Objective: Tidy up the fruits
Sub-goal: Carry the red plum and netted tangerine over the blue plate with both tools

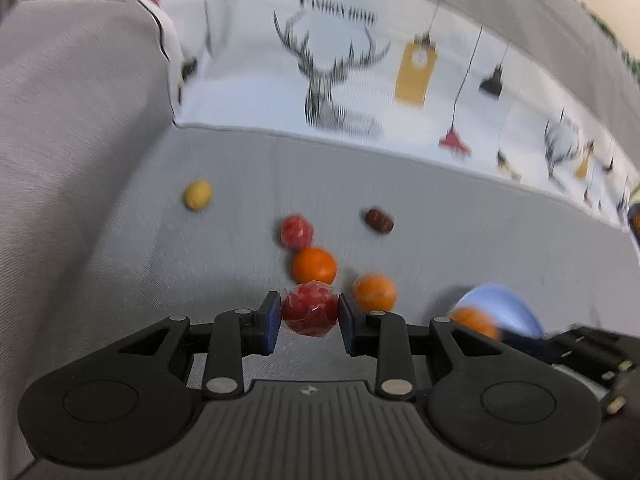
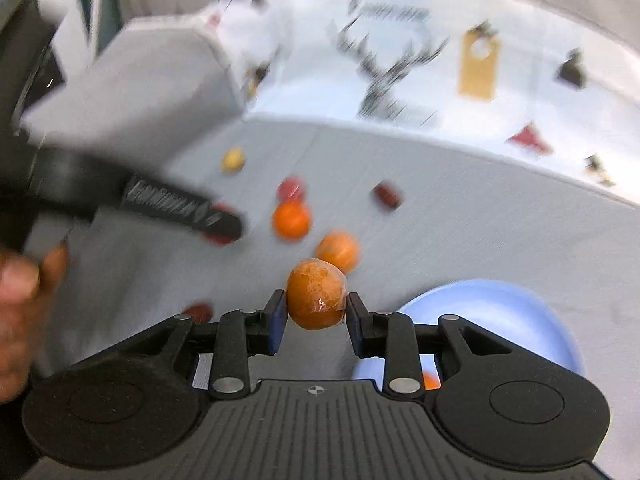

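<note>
My left gripper (image 1: 309, 312) is shut on a red wrapped fruit (image 1: 310, 310), held above the grey sofa seat (image 1: 224, 240). My right gripper (image 2: 316, 308) is shut on an orange wrapped fruit (image 2: 317, 300), held just left of a light blue bowl (image 2: 516, 312). On the seat lie two oranges (image 1: 314, 266) (image 1: 375, 292), another red fruit (image 1: 296, 232), a dark red date-like fruit (image 1: 379, 221) and a small yellow fruit (image 1: 197, 196). In the left wrist view the bowl (image 1: 508, 304) is at right, with the right gripper's orange (image 1: 476, 322) in front of it.
The sofa armrest (image 1: 72, 120) rises at left. A printed white cushion (image 1: 360, 72) with deer figures backs the seat. The left gripper's body (image 2: 168, 204) and a hand (image 2: 24, 304) cross the right wrist view at left. Something orange (image 2: 430, 380) shows inside the bowl.
</note>
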The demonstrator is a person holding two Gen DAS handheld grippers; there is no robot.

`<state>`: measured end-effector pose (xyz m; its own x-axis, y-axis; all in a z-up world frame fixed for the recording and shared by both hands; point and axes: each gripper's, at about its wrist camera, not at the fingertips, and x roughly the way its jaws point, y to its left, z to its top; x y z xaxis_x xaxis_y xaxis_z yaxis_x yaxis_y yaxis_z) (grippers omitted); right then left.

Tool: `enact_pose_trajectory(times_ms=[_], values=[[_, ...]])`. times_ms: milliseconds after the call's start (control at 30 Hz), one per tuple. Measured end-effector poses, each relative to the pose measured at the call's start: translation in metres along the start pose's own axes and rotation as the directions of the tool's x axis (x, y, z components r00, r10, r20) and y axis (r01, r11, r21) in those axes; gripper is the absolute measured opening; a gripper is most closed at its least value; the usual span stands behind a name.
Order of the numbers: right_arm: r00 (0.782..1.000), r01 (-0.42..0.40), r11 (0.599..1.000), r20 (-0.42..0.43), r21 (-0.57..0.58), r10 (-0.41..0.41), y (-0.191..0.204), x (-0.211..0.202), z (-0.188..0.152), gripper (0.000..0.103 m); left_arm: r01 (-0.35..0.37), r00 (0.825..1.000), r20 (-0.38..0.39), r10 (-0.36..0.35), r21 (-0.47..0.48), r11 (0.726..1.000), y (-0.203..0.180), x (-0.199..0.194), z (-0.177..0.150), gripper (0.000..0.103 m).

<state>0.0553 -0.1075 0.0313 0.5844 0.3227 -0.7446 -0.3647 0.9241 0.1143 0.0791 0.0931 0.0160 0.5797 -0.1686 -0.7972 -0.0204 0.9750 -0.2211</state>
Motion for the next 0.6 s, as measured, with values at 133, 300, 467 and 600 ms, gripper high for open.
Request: enact_pose_trajectory(times_ms=[133,300,467,600], values=[[0.994,0.051,0.998,0.098,0.037,-0.054,-0.025,-0.037,0.003,0.033,0.028,0.999,0.038,-0.026,-0.053,0.998,-0.014,-0.019,-0.012,0.034],[0.985,0.138,0.975,0.081,0.174,-0.154,-0.066,-0.042,-0.021,0.033,0.061,0.998,0.015,-0.061,0.003,0.998,-0.043,-0.018,-0.025,0.034],[0.968,0.219,0.946,0.070,0.240,-0.242,-0.099,-0.047,-0.026,0.033,0.076,0.997,0.011,-0.077,0.059,0.995,-0.055,-0.004,-0.022,0.034],[0.965,0.248,0.929,0.020,0.275,-0.263,-0.117,-0.041,-0.034,0.033,0.105,0.994,-0.015,-0.104,0.085,0.991,-0.065,0.006,-0.024,0.034]])
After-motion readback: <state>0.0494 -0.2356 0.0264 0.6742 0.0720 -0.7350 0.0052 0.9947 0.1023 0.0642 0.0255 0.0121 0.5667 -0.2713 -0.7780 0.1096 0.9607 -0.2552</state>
